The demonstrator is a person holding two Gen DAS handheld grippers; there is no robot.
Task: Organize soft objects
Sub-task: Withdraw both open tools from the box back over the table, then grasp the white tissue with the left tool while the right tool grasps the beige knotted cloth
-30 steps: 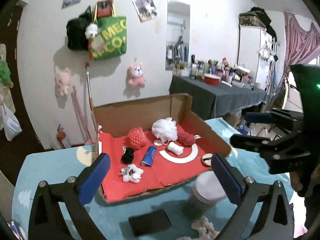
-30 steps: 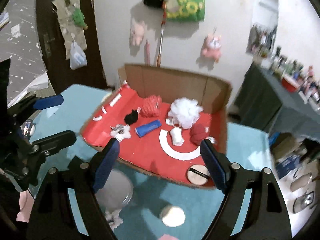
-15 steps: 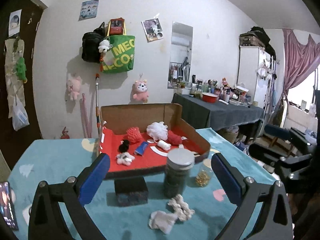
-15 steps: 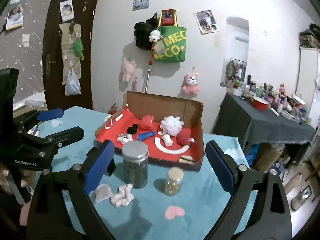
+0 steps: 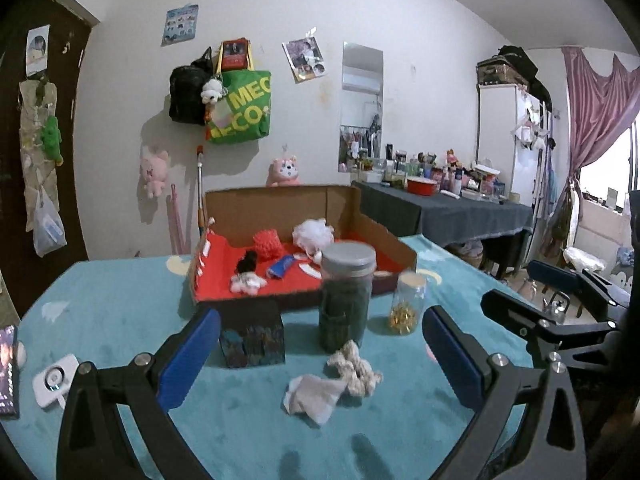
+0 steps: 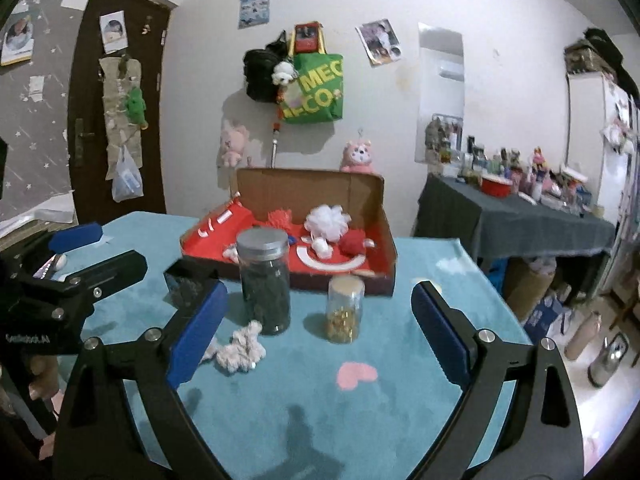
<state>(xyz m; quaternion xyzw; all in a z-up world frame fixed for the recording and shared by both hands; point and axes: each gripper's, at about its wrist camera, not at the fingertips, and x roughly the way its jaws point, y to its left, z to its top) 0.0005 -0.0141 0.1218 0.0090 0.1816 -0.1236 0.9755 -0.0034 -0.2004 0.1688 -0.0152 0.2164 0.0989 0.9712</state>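
So, both grippers are held low over the teal tablecloth point(image 5: 120, 320), jaws spread wide apart and nothing gripped by either. The left gripper point(image 5: 320, 354) is pointed at a cream scrunchie point(image 5: 354, 366) and a crumpled white cloth point(image 5: 314, 394), which are lying touching each other on the cloth, between the blue pads. The same scrunchie point(image 6: 240, 346) is seen from the right gripper point(image 6: 320, 330), just beside its left pad.

Right behind those soft bits a tall grey-lidded jar point(image 5: 346, 294) of dark stuff is stood upright, with a small jar of gold bits point(image 5: 406, 300) to its right and a dark little box point(image 5: 252, 336) to its left. Further back an open red-lined cardboard box point(image 5: 396, 246) is parked, and inside it a white mesh pouf point(image 5: 313, 233), a red mesh pouf point(image 5: 267, 243), a dark red ball point(image 6: 353, 242), a blue tube point(image 5: 281, 267), a black soft thing point(image 5: 247, 262) and a small white plush point(image 5: 246, 283) can be made out.
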